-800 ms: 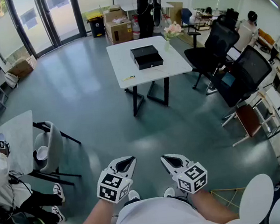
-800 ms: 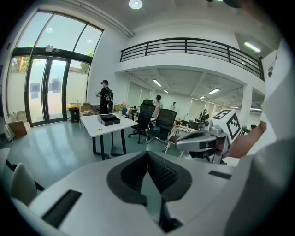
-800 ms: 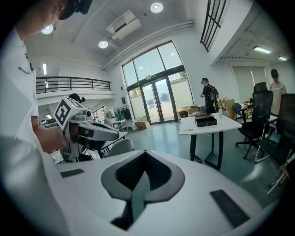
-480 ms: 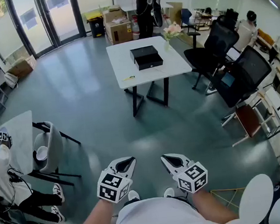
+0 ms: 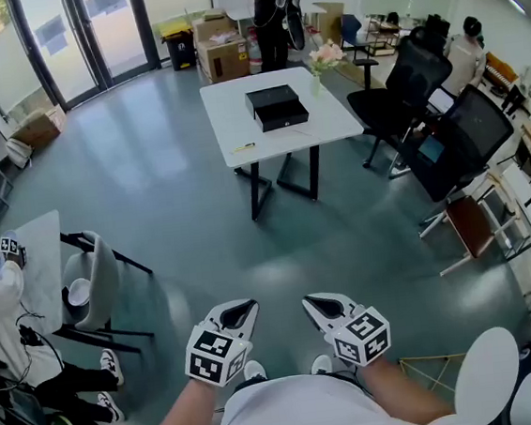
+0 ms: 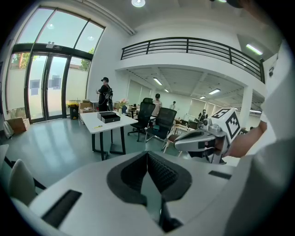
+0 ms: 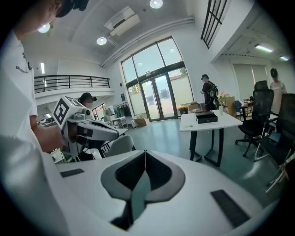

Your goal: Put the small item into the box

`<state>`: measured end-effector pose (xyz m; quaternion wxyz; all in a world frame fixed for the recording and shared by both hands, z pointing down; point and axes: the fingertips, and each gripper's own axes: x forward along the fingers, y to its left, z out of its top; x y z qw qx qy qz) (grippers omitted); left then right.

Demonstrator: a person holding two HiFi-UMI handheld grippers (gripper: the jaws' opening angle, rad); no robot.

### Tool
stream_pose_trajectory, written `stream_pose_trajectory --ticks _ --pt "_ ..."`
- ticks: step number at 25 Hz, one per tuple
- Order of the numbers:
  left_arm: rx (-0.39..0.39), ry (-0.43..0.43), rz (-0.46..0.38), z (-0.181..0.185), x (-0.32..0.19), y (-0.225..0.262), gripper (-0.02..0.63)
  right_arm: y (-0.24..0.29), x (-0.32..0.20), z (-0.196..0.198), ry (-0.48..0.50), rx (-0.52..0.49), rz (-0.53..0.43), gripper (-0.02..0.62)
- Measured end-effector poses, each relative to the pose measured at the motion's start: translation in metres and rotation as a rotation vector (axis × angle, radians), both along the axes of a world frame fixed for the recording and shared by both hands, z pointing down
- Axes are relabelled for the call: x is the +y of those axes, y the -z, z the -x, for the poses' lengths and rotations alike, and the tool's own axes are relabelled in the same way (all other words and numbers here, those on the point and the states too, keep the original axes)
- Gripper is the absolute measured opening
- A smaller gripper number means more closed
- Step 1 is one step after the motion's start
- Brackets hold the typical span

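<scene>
Well, I count two grippers, the left gripper (image 5: 242,306) and right gripper (image 5: 315,302), both clenched on nothing. Well ahead of them, one white flat tabletop (image 5: 235,106) carries one black rectangular box (image 5: 277,107) and, nearer the grippers, one small yellow item (image 5: 244,148).

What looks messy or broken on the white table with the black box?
Nothing stands out. The black box sits flat on the white table, the flowers stand upright, and a small yellow item lies near the table's front edge. Nothing looks spilled or broken from this far away.
</scene>
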<state>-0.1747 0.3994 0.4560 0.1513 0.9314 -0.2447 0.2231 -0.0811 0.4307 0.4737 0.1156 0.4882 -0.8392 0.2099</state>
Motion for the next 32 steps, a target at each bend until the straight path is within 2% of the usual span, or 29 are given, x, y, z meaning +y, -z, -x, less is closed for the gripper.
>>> stream_pose_trajectory --ticks 4,17,22,32 --pt "-0.001 -0.016 0.001 0.009 -0.004 -0.002 0.017 -0.004 -0.004 0.012 0.005 0.011 0.000 0.017" --pt "-0.023 -0.085 0.013 0.069 -0.022 -0.017 0.017 -0.011 -0.023 0.080 -0.021 0.026 0.007 0.017" --pt "-0.023 -0.071 0.035 0.087 -0.033 -0.024 0.017 -0.017 -0.029 0.098 0.000 0.043 0.033 0.017" --pt "-0.012 -0.014 0.066 0.093 -0.069 -0.039 0.017 -0.022 -0.073 0.104 0.048 0.036 0.043 0.017"
